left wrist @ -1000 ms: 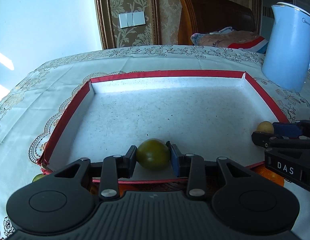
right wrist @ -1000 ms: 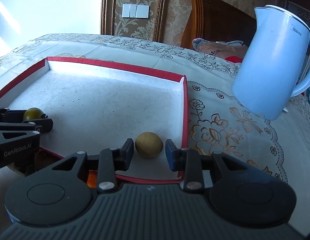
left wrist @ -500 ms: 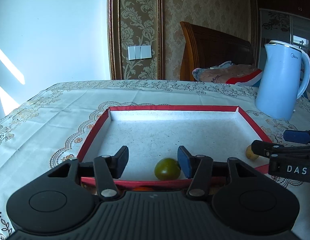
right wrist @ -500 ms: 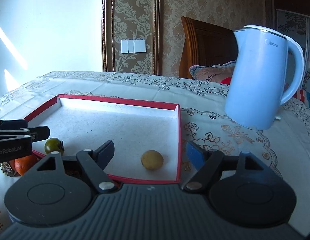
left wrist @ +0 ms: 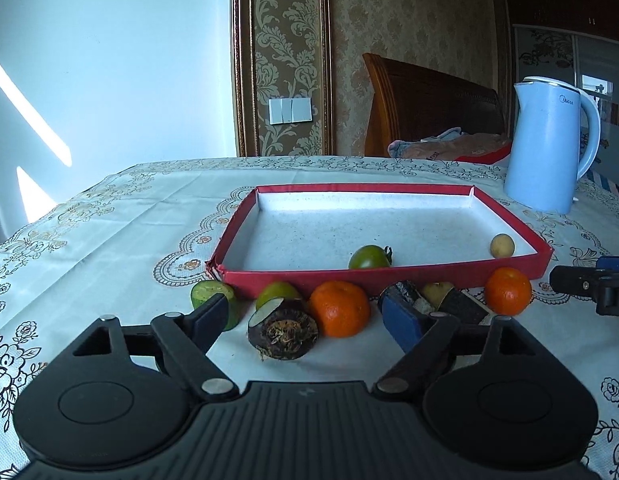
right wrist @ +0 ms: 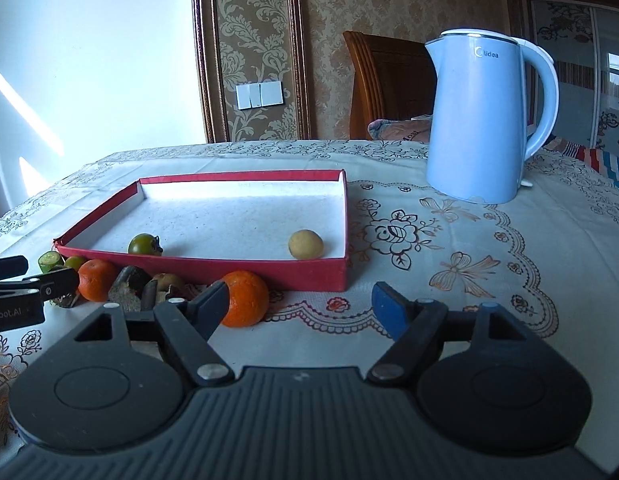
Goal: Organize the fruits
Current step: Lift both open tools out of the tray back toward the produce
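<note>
Left wrist view: left gripper (left wrist: 309, 312) now back over the tablecloth, short of the shallow red-walled cardboard tray with white floor (left wrist: 389, 276); a second ago it sat at the tray's near edge clamped on the green tomato (left wrist: 369, 257). Jaws opening, wide, nothing pressed between them. The tomato now lies free on the tray floor by the near wall. Right wrist view: right gripper (right wrist: 299, 306) spread wide and empty, also pulled back from the tray; the small round yellowish fruit (right wrist: 305, 244) it was closed around a second ago sits in the tray's near right corner. So two fruits delivered, both claws released and retreated. Still outside, lined along the tray's near wall: cut green lime-like piece (left wrist: 211, 294), small green fruit (left wrist: 277, 292), dark brown-purple cut fruit with fibrous face (left wrist: 282, 328), orange mandarin (left wrist: 340, 309), some dark-skinned pieces (left wrist: 461, 306) hard to identify, second orange mandarin (left wrist: 508, 291). Left jaws bracket the dark cut fruit and first mandarin, likely next picks; the second mandarin is just beside the right gripper's left finger. Task looks early, most fruit still out. Pale blue electric kettle (right wrist: 481, 120) stands well apart on the embroidered white tablecloth (left wrist: 109, 248).
</note>
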`<state>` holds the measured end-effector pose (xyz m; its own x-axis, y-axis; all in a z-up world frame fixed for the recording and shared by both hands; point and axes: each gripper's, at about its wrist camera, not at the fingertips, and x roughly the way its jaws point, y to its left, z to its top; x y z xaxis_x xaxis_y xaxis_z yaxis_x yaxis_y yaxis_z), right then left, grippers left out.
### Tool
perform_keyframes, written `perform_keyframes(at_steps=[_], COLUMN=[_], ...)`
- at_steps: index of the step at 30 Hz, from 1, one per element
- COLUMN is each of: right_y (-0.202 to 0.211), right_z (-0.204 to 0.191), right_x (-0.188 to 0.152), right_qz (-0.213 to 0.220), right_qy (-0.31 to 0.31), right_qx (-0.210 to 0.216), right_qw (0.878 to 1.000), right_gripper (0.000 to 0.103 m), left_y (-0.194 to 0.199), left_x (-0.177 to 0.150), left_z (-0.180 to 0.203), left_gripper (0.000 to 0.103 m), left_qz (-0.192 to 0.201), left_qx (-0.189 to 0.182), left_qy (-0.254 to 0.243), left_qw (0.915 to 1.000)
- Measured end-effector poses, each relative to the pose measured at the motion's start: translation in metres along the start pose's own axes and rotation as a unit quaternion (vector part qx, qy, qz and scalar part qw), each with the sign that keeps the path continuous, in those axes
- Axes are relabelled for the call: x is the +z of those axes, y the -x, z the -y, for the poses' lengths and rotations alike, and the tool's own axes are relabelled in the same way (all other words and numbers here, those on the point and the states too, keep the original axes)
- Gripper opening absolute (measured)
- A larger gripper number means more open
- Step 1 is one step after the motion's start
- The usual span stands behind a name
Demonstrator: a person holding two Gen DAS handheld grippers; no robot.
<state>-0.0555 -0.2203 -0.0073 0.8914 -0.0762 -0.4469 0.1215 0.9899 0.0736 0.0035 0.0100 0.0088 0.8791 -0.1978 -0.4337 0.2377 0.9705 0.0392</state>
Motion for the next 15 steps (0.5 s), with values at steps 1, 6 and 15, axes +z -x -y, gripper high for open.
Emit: perform_keyframes(at_steps=[1, 6, 15], right_y=[-0.001, -0.006, -0.022], right_z=[-0.003, -0.008, -0.020], right_x=[-0.002, -0.003, 0.001], right_qz=[0.002, -0.005, -0.032], right_qy=[0.005, 0.009, 0.029], right_qx=[-0.003, -0.004, -0.002], right_qw=[1.000, 1.000, 0.999], right_gripper=[0.077, 0.077, 0.076], left_y=[0.000, 0.003, -0.001], left_x=[-0.002, -0.005, -0.005], left_z=[-0.001, -0.010, -0.020], left_gripper=[0.085, 0.085, 0.085], left_qz=[0.000, -0.001, -0.018], left_qx=[0.000, -0.011, -0.003], left_qy=[0.002, 0.023, 0.045], left_qw=[1.0000, 0.9997, 0.9988])
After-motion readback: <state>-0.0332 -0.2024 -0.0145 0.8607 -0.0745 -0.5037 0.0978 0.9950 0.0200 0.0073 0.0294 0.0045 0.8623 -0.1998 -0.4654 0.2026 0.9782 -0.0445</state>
